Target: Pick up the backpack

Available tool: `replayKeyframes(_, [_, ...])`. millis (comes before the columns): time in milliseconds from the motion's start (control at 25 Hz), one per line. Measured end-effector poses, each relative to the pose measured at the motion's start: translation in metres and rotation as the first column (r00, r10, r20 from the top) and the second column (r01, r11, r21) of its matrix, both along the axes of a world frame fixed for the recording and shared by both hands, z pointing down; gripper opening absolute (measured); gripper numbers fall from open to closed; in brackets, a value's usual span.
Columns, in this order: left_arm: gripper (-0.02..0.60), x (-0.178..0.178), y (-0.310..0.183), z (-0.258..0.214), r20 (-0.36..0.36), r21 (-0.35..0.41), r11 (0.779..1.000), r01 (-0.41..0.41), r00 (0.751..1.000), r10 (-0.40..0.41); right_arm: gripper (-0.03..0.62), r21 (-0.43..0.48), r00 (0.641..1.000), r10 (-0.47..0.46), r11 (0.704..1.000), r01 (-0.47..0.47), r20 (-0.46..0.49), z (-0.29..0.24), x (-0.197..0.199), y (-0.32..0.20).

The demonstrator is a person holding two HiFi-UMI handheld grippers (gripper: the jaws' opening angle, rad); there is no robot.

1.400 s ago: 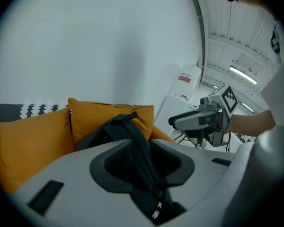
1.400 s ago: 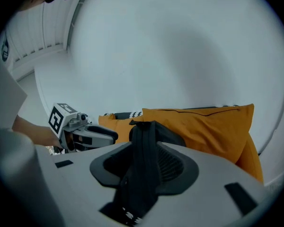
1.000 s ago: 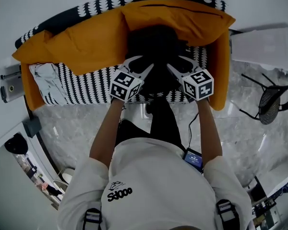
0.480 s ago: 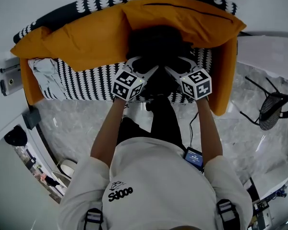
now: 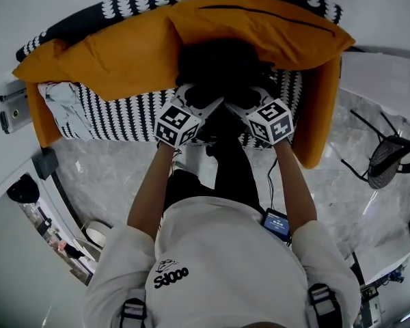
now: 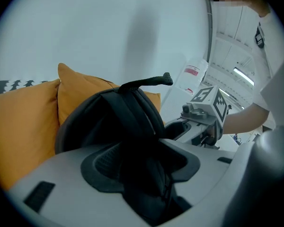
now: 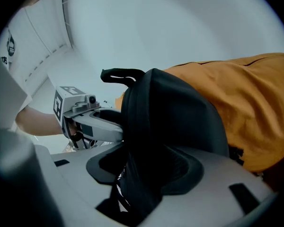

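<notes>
Both claws straddling the backpack straps, nothing clamped yet

Black backpack [image 5: 222, 63] sits mid-couch [image 5: 123, 111], leaning on the orange cushions [image 5: 123, 53] along the back edge. Left claw [image 5: 201, 96] and right claw [image 5: 249, 96] have both just been opening and are spread wide, each with a dark strap running between its jaws, pads not squeezing. I'd seat the straps deep, clamp both together, then lift evenly so it doesn't swing.

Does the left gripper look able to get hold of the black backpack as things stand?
Likely yes. The left gripper has just been opening its jaws, and part of the backpack already lies between them, seemingly not yet squeezed. Nothing stands in the way.
</notes>
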State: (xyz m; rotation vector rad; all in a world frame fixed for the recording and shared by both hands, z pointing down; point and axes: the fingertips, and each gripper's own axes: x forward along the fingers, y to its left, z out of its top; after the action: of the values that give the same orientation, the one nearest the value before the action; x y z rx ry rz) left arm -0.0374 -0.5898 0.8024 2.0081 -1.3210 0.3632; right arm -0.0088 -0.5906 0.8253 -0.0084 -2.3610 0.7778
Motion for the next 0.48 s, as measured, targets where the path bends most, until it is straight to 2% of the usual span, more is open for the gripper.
replayKeyframes(200, [0.222, 0.000, -0.001, -0.001, -0.012, -0.001, 0.999, 0.032, 0.999, -0.032, 0.211, -0.013, 1.000, -0.016, 1.000, 0.016, 0.004, 0.000, -0.002, 0.002])
replayKeyframes(320, [0.221, 0.005, 0.000, -0.002, -0.030, -0.002, 1.000, 0.031, 0.999, -0.031, 0.152, 0.003, 1.000, -0.031, 1.000, 0.031, -0.001, -0.001, -0.001, 0.005])
replayKeyframes(480, [0.221, 0.010, -0.001, -0.004, -0.080, 0.005, 0.999, 0.045, 0.996, -0.044, 0.119, 0.033, 0.998, -0.058, 0.998, 0.058, -0.018, -0.005, 0.001, 0.012])
